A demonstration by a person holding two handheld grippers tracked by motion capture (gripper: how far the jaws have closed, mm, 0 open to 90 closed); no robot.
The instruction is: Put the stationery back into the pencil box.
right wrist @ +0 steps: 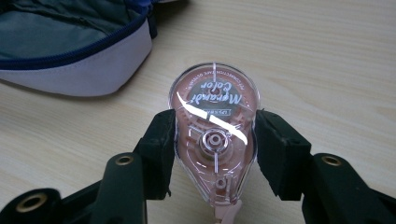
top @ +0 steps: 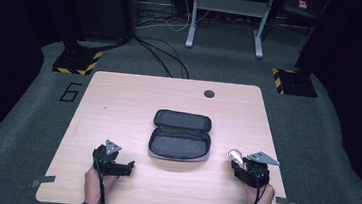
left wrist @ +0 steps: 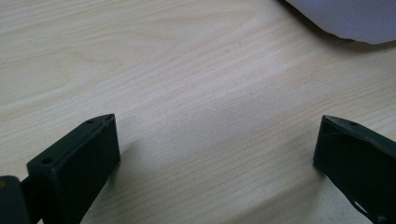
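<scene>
Left claw (top: 130, 166): we keep it spread and idle, low over the near left of the surface (top: 119, 101), nothing between its jaws. Pencil case (top: 180, 136): centre, unzipped, lying flat, likely awaiting contents. Right claw (right wrist: 214, 140): near right, pinching the correction tape (right wrist: 214, 133) by its flat sides, just beside the case.

From my right claw's camera, the pencil case (right wrist: 79, 70) runs off the top and left edges, and the correction tape dispenser's (right wrist: 214, 135) tip is cut off at the bottom. On the left claw's camera I get just a pale corner of that case, and from above the dispenser's print is too small to read.
</scene>
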